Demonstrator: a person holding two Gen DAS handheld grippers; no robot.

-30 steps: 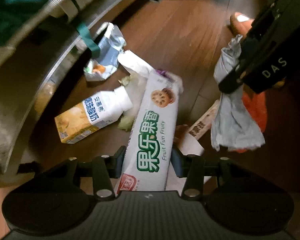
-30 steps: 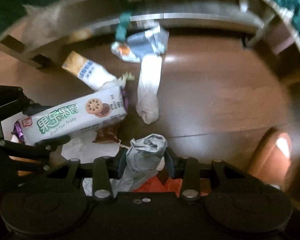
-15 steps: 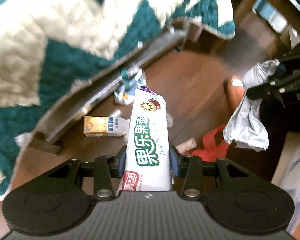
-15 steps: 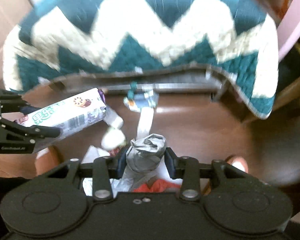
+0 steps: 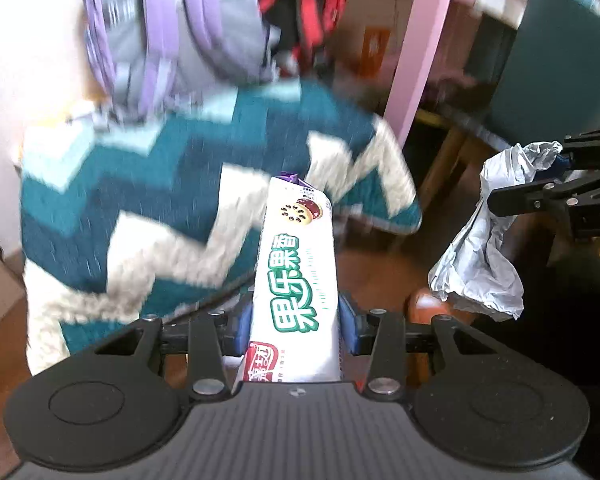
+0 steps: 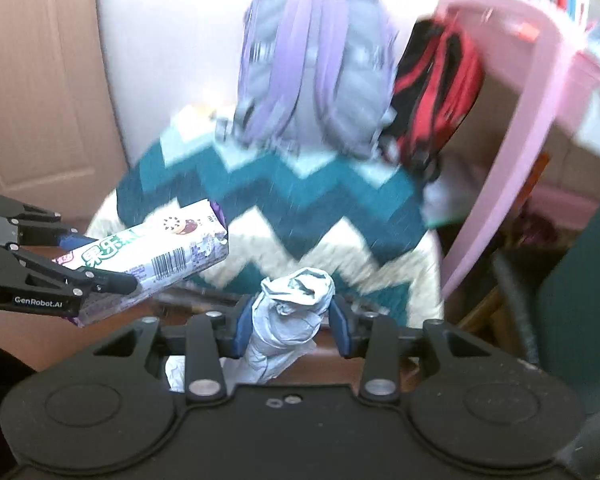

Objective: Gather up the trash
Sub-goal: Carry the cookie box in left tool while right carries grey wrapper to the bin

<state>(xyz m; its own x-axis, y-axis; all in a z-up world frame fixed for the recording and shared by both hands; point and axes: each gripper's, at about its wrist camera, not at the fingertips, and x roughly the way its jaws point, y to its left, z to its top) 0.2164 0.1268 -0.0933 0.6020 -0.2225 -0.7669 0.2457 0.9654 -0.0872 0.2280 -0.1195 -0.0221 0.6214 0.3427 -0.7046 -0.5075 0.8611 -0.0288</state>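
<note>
Each camera sits just behind its own gripper, looking forward and downward along the fingers. The left wrist view has the left gripper [image 5: 296, 320] at its lower middle, very near, and faces a teal zigzag blanket [image 5: 172, 200] with a purple backpack [image 5: 160, 32] above it. The right wrist view faces the same blanket [image 6: 300, 208] and backpack [image 6: 312, 64] from slightly further right. Each view catches the other gripper at its edge: the right gripper [image 5: 556, 184] at the right edge, the left gripper [image 6: 100, 256] at the left edge.

Motion-blurred zigzag blanket [image 5: 172, 216], smeared purple backpack [image 6: 312, 76], red bag [image 6: 436, 80] half hidden.
</note>
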